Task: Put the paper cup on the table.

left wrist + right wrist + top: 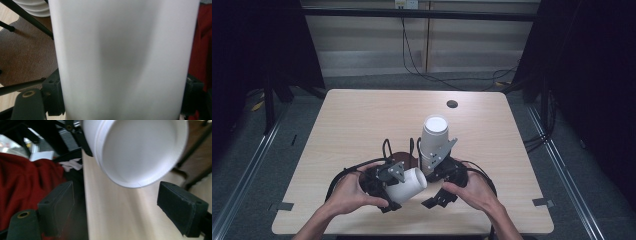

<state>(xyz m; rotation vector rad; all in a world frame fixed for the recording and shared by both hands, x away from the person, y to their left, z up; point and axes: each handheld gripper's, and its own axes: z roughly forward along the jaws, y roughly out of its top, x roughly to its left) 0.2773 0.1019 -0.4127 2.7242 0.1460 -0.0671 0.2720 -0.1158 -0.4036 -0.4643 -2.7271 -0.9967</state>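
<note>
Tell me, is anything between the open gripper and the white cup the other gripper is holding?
Nothing visible blocks it. The right gripper is open, with only bare table between its pads and the white paper cup held sideways by the left gripper.

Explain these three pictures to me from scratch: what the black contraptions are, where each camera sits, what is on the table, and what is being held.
There is no robot here. A person stands at a wooden table and holds a hand-operated two-jaw gripper in each hand.

The high view looks down from above the person's side. It shows the left gripper and the right gripper close together near the table's front edge.

The other two pictures come from small cameras riding on the grippers, looking along their black jaws.

The left gripper is clamped on a white paper cup lying on its side; in the left gripper view that cup sits between the jaws.

A stack of white paper cups stands upside down beside a brown round mat.

The right gripper has its jaws open with nothing between them, facing the held cup's mouth.
</note>
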